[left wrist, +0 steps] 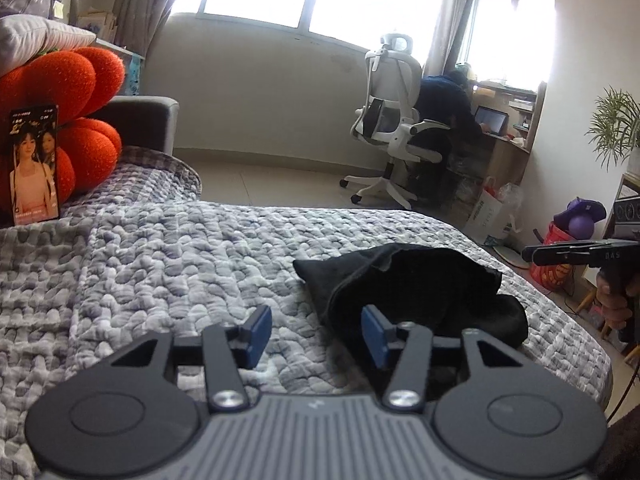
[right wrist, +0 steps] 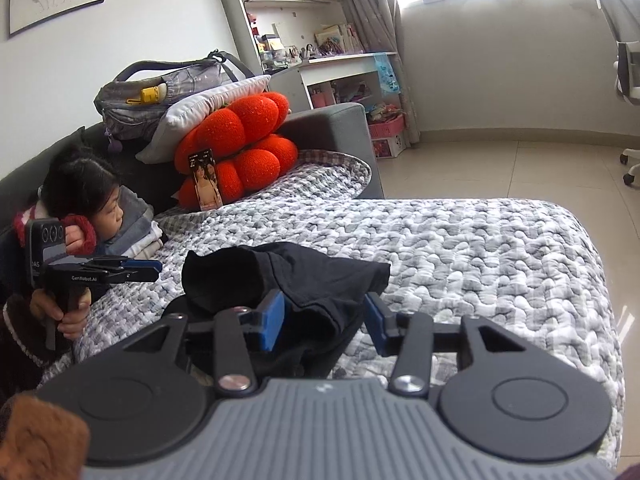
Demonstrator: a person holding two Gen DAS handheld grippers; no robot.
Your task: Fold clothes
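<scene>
**Two claws parted, one dark garment on the bed**

Your left claw (left wrist: pixel 316 334) stands with its blue pads apart and nothing between them — only the grey quilted bedspread (left wrist: pixel 180 264) shows in the gap. The black garment (left wrist: pixel 420 284) lies crumpled in a heap on that bedspread, just ahead of the claw and to its right, with the right-hand pad near the cloth's edge; you cannot tell from this view whether it touches.

Your right claw (right wrist: pixel 326 320) is also parted. In its own view a fold of the black garment (right wrist: pixel 288 276) hangs down into the gap between the blue pads, but the pads do not press on it — the cloth sits loose.

Each claw appears at the edge of the other's view, gripped by your hand (right wrist: pixel 66 312) on its handle.

At the head of the bed an orange cushion (right wrist: pixel 244 140) has a phone (right wrist: pixel 206 180) propped upright against it. A person (right wrist: pixel 86 200) lies there beside it. A white office chair (left wrist: pixel 394 128) stands on the floor by the window.
</scene>
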